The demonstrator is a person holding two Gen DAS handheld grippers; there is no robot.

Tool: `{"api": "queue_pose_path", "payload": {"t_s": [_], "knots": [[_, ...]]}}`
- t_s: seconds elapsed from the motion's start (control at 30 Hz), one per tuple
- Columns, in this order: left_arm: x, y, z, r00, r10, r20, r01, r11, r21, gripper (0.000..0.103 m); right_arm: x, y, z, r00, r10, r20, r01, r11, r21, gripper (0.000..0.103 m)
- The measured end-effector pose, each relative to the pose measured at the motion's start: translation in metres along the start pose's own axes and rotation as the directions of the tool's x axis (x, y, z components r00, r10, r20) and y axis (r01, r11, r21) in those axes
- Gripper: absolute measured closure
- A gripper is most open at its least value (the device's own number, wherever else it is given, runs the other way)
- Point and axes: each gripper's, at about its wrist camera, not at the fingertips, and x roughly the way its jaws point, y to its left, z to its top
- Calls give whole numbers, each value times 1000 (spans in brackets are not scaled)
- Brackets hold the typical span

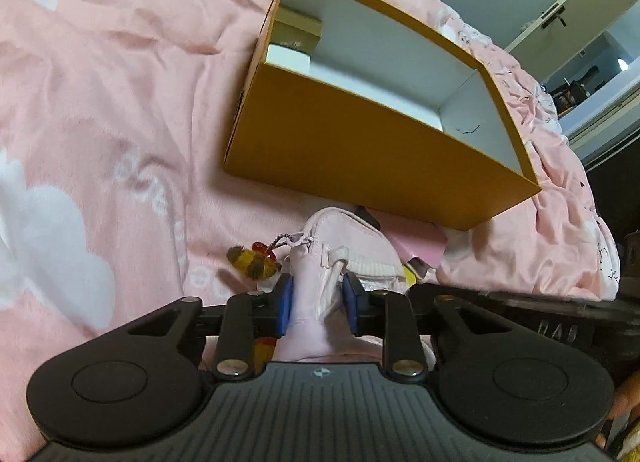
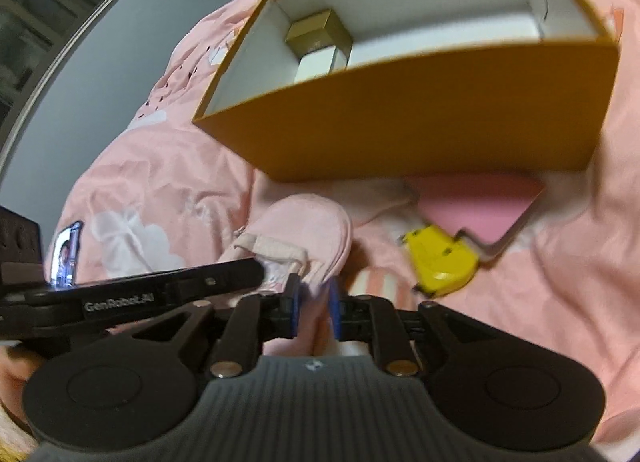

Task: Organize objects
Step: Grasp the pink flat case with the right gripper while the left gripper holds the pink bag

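two grippers meet on one soft pink pouch (image 1: pixel 340 258) lying on the pink bedspread (image 1: pixel 120 122). the left gripper (image 1: pixel 318 302) has its blue pads (image 1: pixel 285 304) pressed into the pouch's near end, jaws narrowed to a small gap filled with pink fabric. the right gripper (image 2: pixel 314 308) also has pink fabric between its blue pads (image 2: pixel 294 302), jaws close together; that view is blurred, so it seems pinched rather than loose.

writing: "genrobot.ai" shows on the black body of the other gripper crossing left of the right fingers, and "das" on the black bar right of the left fingers. faint white lettering on the bedspread is unreadable.

just left of the left fingertips a fuzzy brown and yellow charm (image 1: pixel 252 260) with red beads hangs from the pouch's zip. beyond both sets of fingers stands an open orange box (image 1: pixel 360 150) with white inside, holding a small gold box (image 1: pixel 298 32) and a white box (image 1: pixel 288 58) in its far corner. ahead and right of the right fingers lie a yellow tape measure (image 2: pixel 440 262) and a flat pink case (image 2: pixel 480 206), the case partly under the orange box. a phone (image 2: pixel 66 254) lies far left.
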Motion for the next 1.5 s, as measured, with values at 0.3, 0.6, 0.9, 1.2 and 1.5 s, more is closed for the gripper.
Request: {"api": "queue_pose_path", "payload": {"t_s": [0.3,0.6,0.9,1.2,1.5], "knots": [[-4,-2,10,996,-10,90,9,1000,8,80,-17,-84,14,984,-139,110,96,940,328,59],[13,-1,20,997,8,72,-8,1000,0,80,15,-127,16,989,-131,67,84,875,477,58],[18,0,21,998,22,54,-22,1000,7,80,49,-157,22,996,-43,73,-1,849,528,42],[5,0,16,997,7,72,-7,1000,2,80,11,-137,5,994,-34,105,-28,843,537,80],[-5,0,6,1000,0,23,0,1000,-2,80,-22,-87,-16,990,-137,-21,135,916,377,80]]}}
